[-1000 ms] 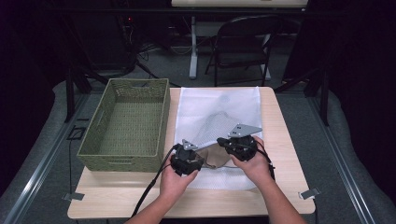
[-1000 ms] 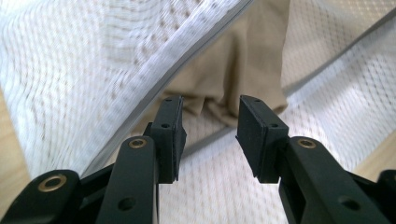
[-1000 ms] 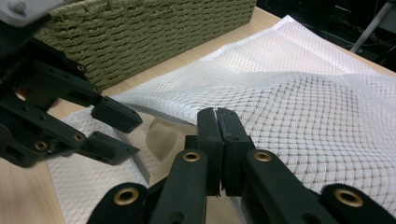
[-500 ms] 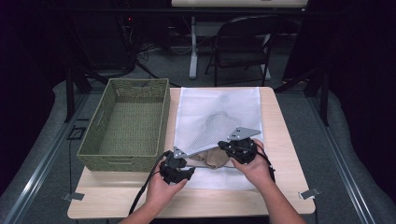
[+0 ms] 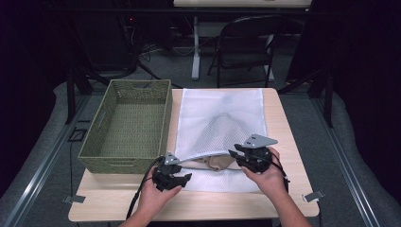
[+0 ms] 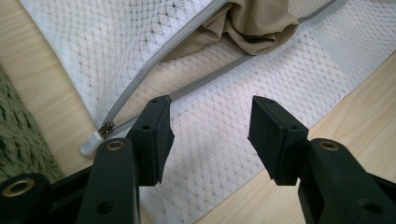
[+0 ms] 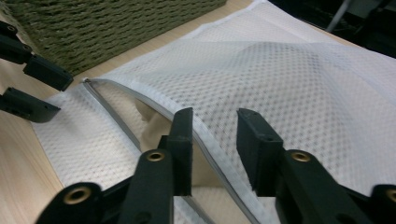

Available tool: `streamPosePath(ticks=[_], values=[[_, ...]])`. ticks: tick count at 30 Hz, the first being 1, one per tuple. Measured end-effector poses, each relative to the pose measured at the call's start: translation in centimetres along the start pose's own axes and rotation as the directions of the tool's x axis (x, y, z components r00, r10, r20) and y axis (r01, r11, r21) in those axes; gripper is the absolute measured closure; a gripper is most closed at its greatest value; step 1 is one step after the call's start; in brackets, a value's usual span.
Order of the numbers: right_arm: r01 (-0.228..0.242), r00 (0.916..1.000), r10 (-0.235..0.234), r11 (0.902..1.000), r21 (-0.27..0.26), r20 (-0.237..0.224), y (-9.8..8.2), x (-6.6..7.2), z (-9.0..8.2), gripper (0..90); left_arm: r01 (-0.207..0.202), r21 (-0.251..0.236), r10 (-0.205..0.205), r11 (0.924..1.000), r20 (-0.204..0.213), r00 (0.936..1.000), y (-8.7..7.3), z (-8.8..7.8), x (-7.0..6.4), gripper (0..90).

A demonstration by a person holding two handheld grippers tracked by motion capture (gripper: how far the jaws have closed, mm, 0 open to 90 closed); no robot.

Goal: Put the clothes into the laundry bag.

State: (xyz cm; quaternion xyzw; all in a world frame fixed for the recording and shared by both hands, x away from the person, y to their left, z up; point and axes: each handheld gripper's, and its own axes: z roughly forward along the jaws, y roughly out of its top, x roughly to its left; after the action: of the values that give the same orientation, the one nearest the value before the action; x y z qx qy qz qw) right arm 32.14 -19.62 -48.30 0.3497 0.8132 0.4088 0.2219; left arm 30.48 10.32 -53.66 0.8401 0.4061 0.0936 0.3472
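At near table edge, white mesh laundry bag (image 5: 220,120) lies unzipped, zipper mouth running left-right, beige garment (image 5: 213,163) inside. Right gripper (image 5: 246,156) nearer mouth's upper lip, jaws just opening, lip between them, unpinched. Left gripper (image 5: 172,177) at zipper pull (image 6: 105,128), jaws just opening, spread above mesh.

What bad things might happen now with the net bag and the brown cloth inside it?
1. The right gripper has just been opening, with the upper zipper edge lying between its jaws but unpinched, so the mouth may drop shut.
2. The tan cloth bulges out of the mesh bag and might snag on the zipper if pulled.
3. The left gripper, also just opening, holds nothing, so the bag may slide on the table.
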Motion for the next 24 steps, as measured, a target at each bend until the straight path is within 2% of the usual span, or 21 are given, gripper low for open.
streamPosePath(ticks=[2, 4, 5, 6, 8, 12, 17, 20, 22, 24], values=[[-0.015, 0.9998, 0.015, 0.9999, -0.005, 0.014, -0.5, -0.2, -0.5, 60.3, 0.003, -0.009, -0.003, 1.0, 0.009, 1.0, -0.1, -0.1, 0.2, 48.9], [-0.038, 0.9979, 0.038, 0.9993, -0.003, 0.053, -1.5, -0.9, -1.2, 55.6, 0.004, -0.023, -0.004, 0.9997, 0.016, 0.9999, -0.2, -0.2, 0.2, 49.7], [-0.038, 0.9979, 0.038, 0.9993, -0.003, 0.053, -1.5, -0.9, -1.2, 55.6, 0.008, -0.028, -0.008, 0.9996, 0.015, 0.9999, -0.3, -0.2, 0.2, 49.7], [-0.063, 0.9948, 0.063, 0.998, -0.003, 0.08, -2.4, -1.5, -1.8, 51.8, 0.0, -0.029, 0.001, 0.9996, 0.018, 0.9998, -0.3, -0.3, 0.2, 50.0], [-0.077, 0.9933, 0.078, 0.997, -0.009, 0.085, -2.7, -1.7, -1.9, 50.4, -0.005, -0.025, 0.006, 0.9997, 0.023, 0.9997, -0.4, -0.4, 0.2, 50.2], [-0.137, 0.9831, 0.136, 0.9906, -0.003, 0.123, -4.3, -3.0, -3.0, 46.5, -0.006, -0.024, 0.007, 0.9997, 0.024, 0.9997, -0.5, -0.2, 0.1, 50.3], [-0.177, 0.9717, 0.172, 0.9841, 0.015, 0.161, -5.8, -4.1, -3.8, 42.5, -0.01, -0.022, 0.01, 0.9997, 0.026, 0.9996, -0.5, -0.2, 0.1, 50.3], [-0.225, 0.9583, 0.221, 0.9742, 0.005, 0.182, -6.7, -4.7, -4.2, 39.7, -0.014, -0.022, 0.014, 0.9997, 0.023, 0.9996, -0.4, -0.2, 0.1, 50.0], [-0.242, 0.9531, 0.233, 0.97, 0.024, 0.193, -7.3, -5.1, -4.3, 36.5, -0.015, -0.024, 0.015, 0.9996, 0.014, 0.9998, -0.4, -0.2, 0.1, 49.2], [-0.241, 0.953, 0.231, 0.97, 0.031, 0.197, -7.4, -5.3, -4.4, 36.1, -0.015, -0.035, 0.015, 0.9993, 0.012, 0.9998, -0.4, -0.2, 0.1, 49.1]])
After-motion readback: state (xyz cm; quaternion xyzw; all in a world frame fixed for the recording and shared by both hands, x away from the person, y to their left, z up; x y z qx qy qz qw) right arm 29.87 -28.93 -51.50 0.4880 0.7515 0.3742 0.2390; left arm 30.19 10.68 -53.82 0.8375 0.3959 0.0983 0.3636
